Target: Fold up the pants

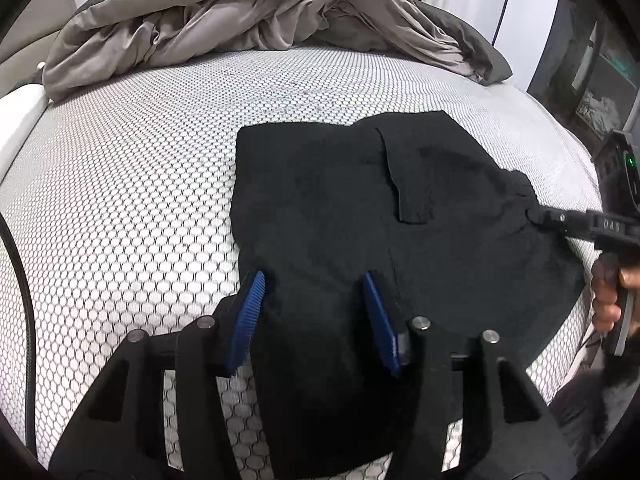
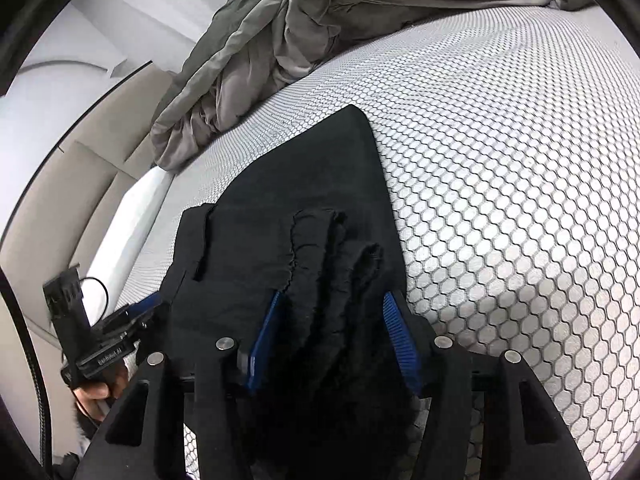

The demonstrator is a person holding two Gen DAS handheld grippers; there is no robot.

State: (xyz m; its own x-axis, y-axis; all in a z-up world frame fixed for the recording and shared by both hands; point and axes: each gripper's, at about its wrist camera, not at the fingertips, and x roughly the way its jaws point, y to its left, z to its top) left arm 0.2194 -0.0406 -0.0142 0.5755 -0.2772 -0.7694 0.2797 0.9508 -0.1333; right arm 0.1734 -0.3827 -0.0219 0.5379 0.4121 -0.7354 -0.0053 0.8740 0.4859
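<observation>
Pants (image 1: 360, 208) lie folded on mattress (image 1: 120, 200). Our left gripper (image 1: 314, 292) and right gripper (image 2: 332, 312) straddle cloth, jaws spread, seemingly unpinched. Closing now may snag one layer, dragging the fold apart.

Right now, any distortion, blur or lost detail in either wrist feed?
Left wrist: fisheye bows the mattress; black pants lose their folds to darkness; right gripper at the frame edge is soft. Right wrist: same bowing, picture tilted; pants near-featureless; duvet evenly lit, no glare.
</observation>
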